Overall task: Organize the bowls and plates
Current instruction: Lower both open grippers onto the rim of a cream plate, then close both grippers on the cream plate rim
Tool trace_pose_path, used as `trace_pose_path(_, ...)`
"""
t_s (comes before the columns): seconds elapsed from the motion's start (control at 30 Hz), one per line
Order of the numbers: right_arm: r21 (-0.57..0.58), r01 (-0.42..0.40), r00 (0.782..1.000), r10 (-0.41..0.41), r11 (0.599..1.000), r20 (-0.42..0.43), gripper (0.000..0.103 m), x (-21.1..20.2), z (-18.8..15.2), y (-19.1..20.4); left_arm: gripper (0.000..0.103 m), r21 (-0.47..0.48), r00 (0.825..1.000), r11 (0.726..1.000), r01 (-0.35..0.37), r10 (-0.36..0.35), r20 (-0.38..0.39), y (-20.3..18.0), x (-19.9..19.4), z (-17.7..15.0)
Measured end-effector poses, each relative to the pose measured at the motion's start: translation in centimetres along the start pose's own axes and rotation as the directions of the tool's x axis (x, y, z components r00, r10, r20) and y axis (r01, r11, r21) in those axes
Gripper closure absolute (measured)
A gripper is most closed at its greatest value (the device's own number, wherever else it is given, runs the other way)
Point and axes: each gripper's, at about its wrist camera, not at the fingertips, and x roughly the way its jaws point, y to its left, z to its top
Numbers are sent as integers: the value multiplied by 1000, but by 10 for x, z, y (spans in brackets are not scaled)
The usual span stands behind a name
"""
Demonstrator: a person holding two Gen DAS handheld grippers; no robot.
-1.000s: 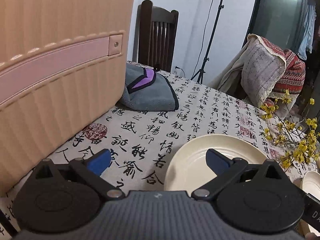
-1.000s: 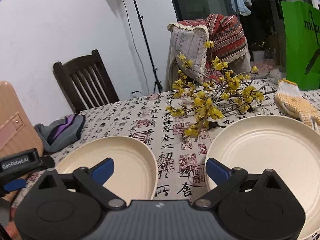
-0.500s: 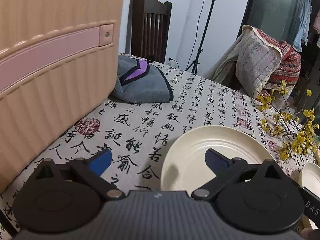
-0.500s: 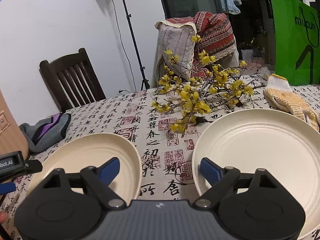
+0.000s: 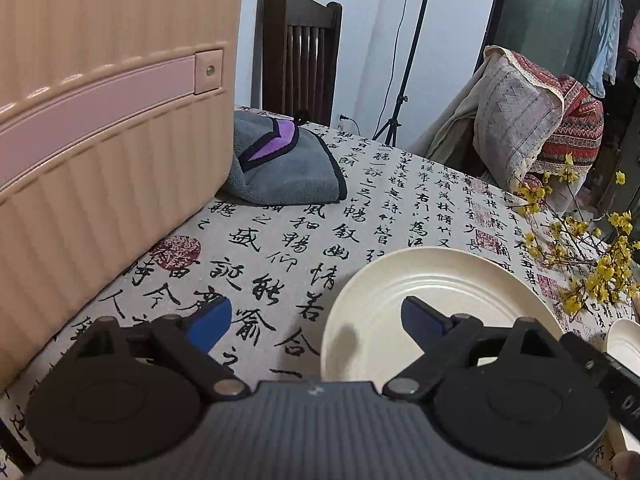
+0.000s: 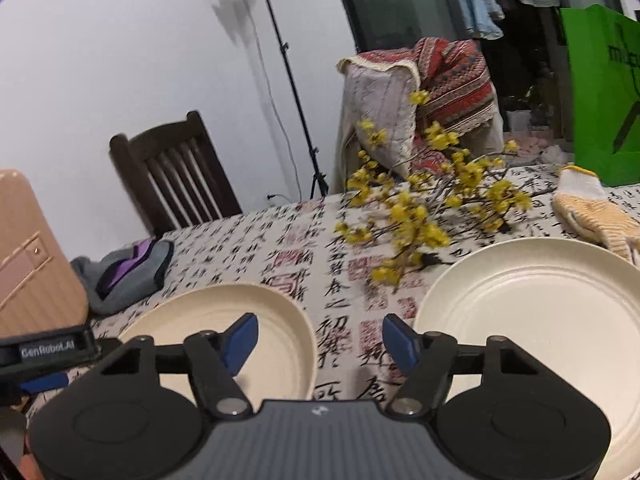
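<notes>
Two cream plates lie on the calligraphy-print tablecloth. In the left wrist view my left gripper (image 5: 316,320) hovers low over the near left rim of the left plate (image 5: 436,296). Its right finger is over the plate and its left finger over the cloth. The jaws are closing and press on nothing. In the right wrist view my right gripper (image 6: 320,342) hangs over the strip of cloth between the left plate (image 6: 224,320) and the right plate (image 6: 540,304). Its jaws are closing too, with only the left plate's right rim and cloth below the gap.
A pink ribbed suitcase (image 5: 100,128) stands at the table's left, with a folded grey and purple cloth (image 5: 288,172) beside it. Yellow flower branches (image 6: 420,208) lie behind the plates. A knitted glove (image 6: 592,212) and a green bag (image 6: 608,92) are at the far right. A wooden chair (image 6: 176,168) stands behind the table.
The fingers of both grippers have drawn closer together, the right pair more than the left. Neither plate has moved.
</notes>
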Motion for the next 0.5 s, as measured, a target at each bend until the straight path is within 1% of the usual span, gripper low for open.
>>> trace_pose_path(0.1,-15,-3,1000,3,1000,-21,38,5,-3,5,14,3,1000,1000,-2,2,-9,-1,1,0)
trace_pose_path(0.17,-22,10,999,-11,1000,-42,39,9,-5,8,16,7,1000,1000,-7,7,-27,-1,3,0)
trace_pose_path(0.3,-23,15,998,-16,1000,-67,41,14,-8,10,20,-4,999,1000,7,-7,-44,0,4,0)
trace_pose_path(0.33,-26,15,997,-16,1000,-71,44,15,-9,11,20,-1,999,1000,8,-8,-45,0,4,0)
trace_pose_path(0.4,-41,20,997,-23,999,-75,44,16,-9,14,20,5,999,1000,10,-10,-48,-2,4,-1)
trace_pose_path(0.43,-45,20,997,-23,999,-77,47,17,-10,14,20,11,998,1000,9,-8,-54,-3,4,-1)
trace_pose_path(0.5,-56,29,996,-33,998,-79,47,18,-10,17,20,20,998,1000,11,-9,-67,-5,6,-2)
